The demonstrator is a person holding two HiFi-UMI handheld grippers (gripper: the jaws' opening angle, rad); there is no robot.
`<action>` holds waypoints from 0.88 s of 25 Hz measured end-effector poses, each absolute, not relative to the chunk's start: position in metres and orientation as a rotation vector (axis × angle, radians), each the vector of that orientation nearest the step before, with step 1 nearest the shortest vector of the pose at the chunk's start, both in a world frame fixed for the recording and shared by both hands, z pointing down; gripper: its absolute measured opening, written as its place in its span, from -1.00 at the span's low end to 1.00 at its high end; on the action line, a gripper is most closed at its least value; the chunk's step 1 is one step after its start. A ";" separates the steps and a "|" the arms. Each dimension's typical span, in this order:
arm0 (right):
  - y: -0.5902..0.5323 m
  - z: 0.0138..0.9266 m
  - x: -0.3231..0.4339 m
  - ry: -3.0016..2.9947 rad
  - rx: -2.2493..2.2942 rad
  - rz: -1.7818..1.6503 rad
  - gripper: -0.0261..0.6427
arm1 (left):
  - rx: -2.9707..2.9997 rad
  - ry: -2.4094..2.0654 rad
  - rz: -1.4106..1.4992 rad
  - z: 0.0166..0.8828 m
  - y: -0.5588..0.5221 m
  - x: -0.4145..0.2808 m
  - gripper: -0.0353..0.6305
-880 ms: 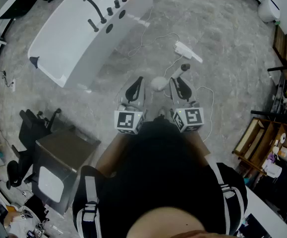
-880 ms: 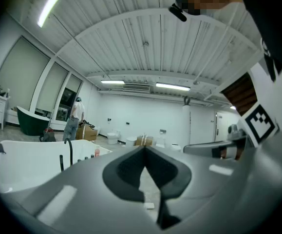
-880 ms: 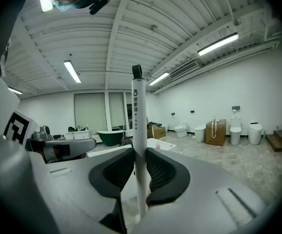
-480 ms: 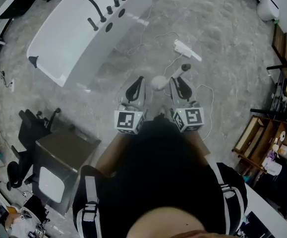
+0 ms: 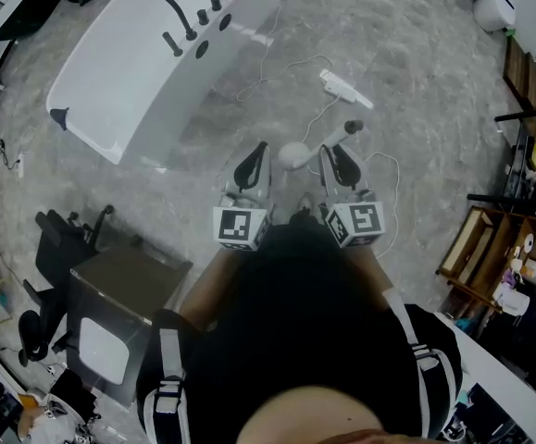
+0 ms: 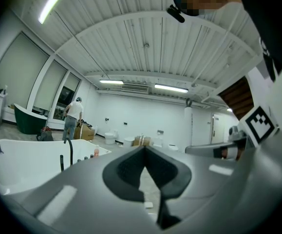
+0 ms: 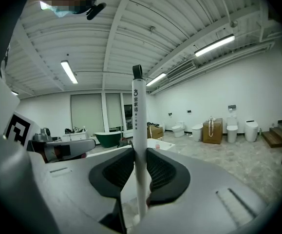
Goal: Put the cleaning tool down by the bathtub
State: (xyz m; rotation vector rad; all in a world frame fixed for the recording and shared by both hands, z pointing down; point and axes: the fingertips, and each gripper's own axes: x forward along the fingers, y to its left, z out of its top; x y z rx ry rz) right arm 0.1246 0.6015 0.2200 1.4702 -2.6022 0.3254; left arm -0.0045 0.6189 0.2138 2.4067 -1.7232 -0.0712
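Near centre, the right gripper clamps the tool upright; left of it, the left gripper is closed, empty; bathtub far left.

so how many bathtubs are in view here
2: a white bathtub close by, ahead to the left, and a dark green bathtub far off at the room's end. More may be hidden.

Bathtub — far corner cut off at head view's top.
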 end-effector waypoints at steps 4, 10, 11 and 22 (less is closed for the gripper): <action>0.607 0.219 0.115 -2.587 1.520 0.322 -0.67 | 2.431 -1.705 -0.076 0.213 0.622 -0.021 -0.87; 0.607 0.220 0.103 -2.553 1.590 0.305 -0.67 | 2.448 -1.665 -0.083 0.216 0.622 -0.039 -0.87; 0.607 0.221 0.102 -2.549 1.594 0.305 -0.67 | 2.446 -1.659 -0.082 0.218 0.622 -0.041 -0.87; 0.573 0.224 0.112 -2.539 1.620 0.291 -0.67 | 2.452 -1.642 -0.068 0.226 0.587 -0.031 -0.87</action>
